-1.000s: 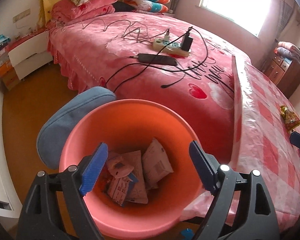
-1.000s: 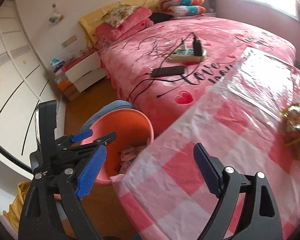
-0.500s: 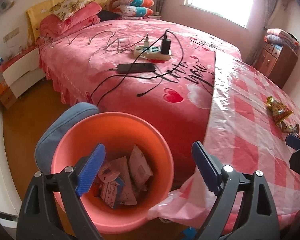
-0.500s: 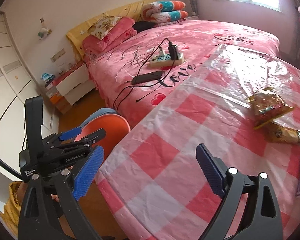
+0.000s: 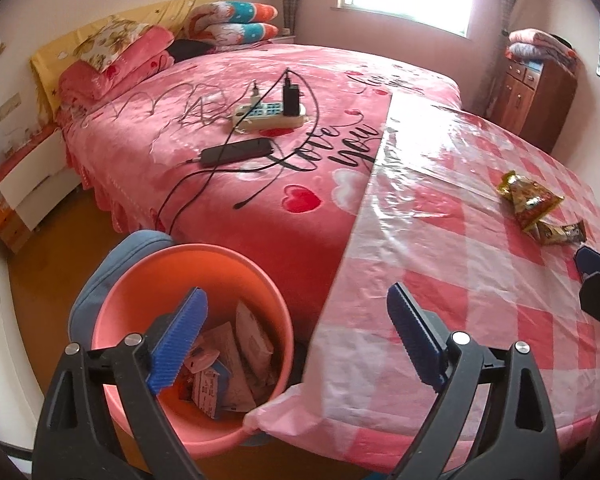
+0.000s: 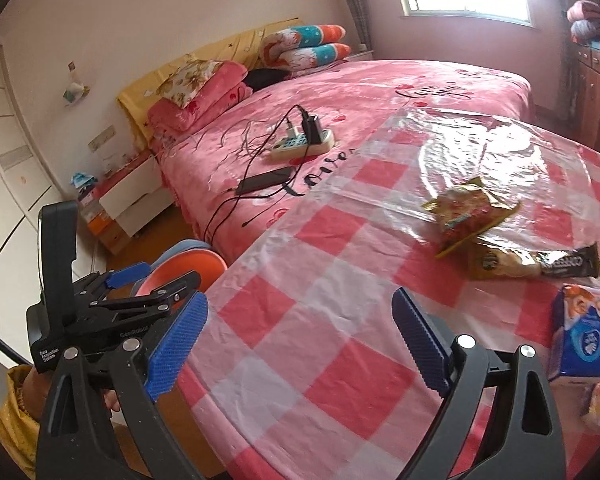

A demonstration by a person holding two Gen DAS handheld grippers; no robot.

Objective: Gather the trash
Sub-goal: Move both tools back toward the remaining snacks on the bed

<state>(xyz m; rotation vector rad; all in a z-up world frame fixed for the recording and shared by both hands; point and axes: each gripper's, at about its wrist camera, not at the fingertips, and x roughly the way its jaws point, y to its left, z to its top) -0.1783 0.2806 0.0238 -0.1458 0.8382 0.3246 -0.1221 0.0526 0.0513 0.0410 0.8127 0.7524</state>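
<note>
An orange bin [image 5: 188, 268] with several wrappers [image 5: 236, 352] inside stands on the floor by the table; its rim also shows in the right wrist view [image 6: 188, 268]. My left gripper [image 5: 296, 340] is open and empty, over the bin's right rim and the table edge. On the checked tablecloth lie a gold snack bag [image 6: 468, 212], a brown bar wrapper [image 6: 536, 266] and a blue carton [image 6: 580, 332]. The snack bag [image 5: 528, 200] and bar wrapper [image 5: 560, 234] also show in the left wrist view. My right gripper [image 6: 300, 344] is open and empty above the table, short of the trash.
A pink bed [image 5: 300, 128] lies behind the table, with a power strip [image 5: 268, 118], a phone [image 5: 236, 152] and cables. A blue stool [image 5: 96, 292] sits behind the bin. A wooden cabinet [image 5: 536, 92] stands at the far right, a white nightstand [image 5: 32, 176] at the left.
Both grippers have swung right, from the bin toward the table. The snack wrappers and the blue carton have come into view. Both jaws stay open.
</note>
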